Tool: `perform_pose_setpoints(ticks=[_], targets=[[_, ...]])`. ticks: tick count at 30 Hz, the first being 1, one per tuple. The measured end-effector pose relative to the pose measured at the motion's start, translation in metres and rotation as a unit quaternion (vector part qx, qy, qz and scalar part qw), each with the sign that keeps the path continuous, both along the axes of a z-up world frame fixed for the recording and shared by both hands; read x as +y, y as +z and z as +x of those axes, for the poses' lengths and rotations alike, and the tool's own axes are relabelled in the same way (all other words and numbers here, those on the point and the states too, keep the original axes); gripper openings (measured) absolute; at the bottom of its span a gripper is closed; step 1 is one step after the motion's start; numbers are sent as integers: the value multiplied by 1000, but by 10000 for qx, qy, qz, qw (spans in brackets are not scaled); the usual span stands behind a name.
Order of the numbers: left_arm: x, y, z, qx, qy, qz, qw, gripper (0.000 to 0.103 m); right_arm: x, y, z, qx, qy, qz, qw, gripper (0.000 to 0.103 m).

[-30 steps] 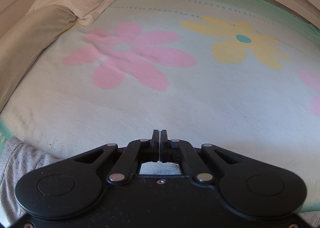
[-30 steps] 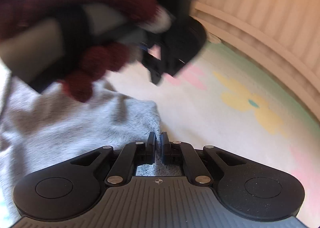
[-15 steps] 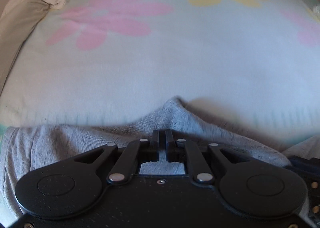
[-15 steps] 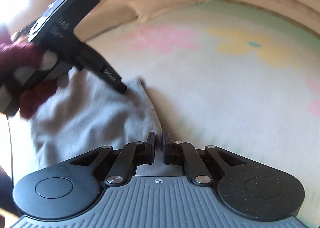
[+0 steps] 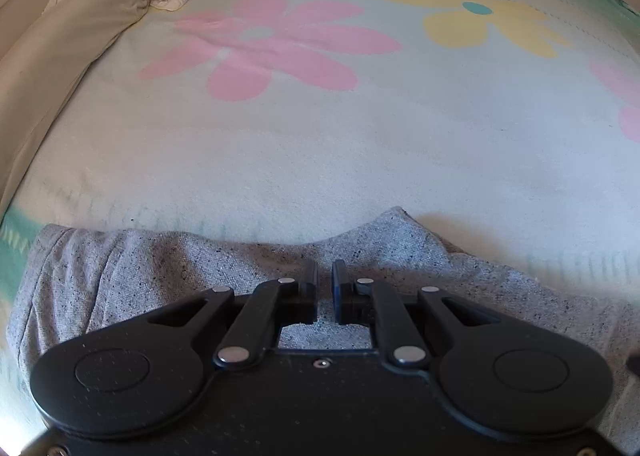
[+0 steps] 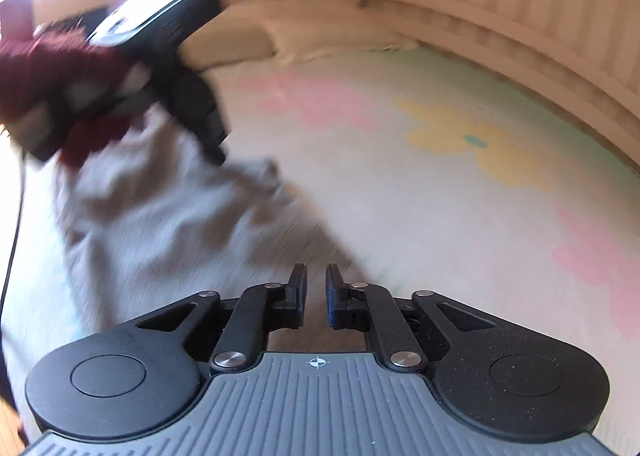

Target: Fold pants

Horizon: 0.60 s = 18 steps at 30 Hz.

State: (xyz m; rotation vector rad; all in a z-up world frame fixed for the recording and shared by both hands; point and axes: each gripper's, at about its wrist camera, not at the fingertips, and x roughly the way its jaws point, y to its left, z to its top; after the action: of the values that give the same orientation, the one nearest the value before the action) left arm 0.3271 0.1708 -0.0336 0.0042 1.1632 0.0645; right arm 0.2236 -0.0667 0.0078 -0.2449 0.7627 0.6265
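Grey speckled pants lie bunched along the near edge of a flowered blanket. My left gripper points down over their far edge. Its jaws are opening, with a narrow gap and cloth showing below rather than pinched between the pads. The right wrist view is blurred. There the pants spread out to the left, and my right gripper hovers past their right edge with jaws opening and nothing between them. The left gripper shows there too, held by a hand in a dark red glove, its tips at the pants' far edge.
Two beige pillows lie at the blanket's far left. A slatted cream wall runs along the bed's far side. The blanket stretches flat beyond the pants, with pink and yellow flowers on it. A thin dark cable hangs at the left.
Both grippers' jaws have parted from shut. The pants' edge came into the left view under the gripper and now lies lower and flatter. The right gripper has drawn off the cloth to the right.
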Motion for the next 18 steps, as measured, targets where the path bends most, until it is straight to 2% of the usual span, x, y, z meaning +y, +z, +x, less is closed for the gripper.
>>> perform_pose_setpoints(ticks=[2, 7, 8, 9, 10, 11, 15, 18], targets=[[1, -1, 3, -5, -29, 2, 10000, 16, -3, -4, 28, 314, 160, 88, 9993, 31], [9, 2, 15, 15, -22, -311, 9995, 16, 3, -31, 63, 848, 521, -119, 9950, 32], [10, 3, 17, 8, -50, -386, 9992, 18, 4, -35, 66, 1006, 568, -59, 9933, 32], [9, 4, 19, -10, -86, -441, 9990, 25, 5, -40, 67, 1180, 681, 0, 9907, 32], [7, 5, 20, -20, -123, -467, 9988, 32, 7, -43, 64, 1254, 798, -13, 9889, 26], [5, 5, 22, -14, -172, -466, 9988, 33, 10, -43, 57, 1221, 923, -96, 9882, 3], [-4, 7, 28, -98, -312, -493, 9982, 36, 18, -28, 19, 713, 1491, -355, 9856, 2], [-12, 8, 35, -133, -396, -527, 9977, 49, 24, -16, -6, 456, 1788, -338, 9823, 2]])
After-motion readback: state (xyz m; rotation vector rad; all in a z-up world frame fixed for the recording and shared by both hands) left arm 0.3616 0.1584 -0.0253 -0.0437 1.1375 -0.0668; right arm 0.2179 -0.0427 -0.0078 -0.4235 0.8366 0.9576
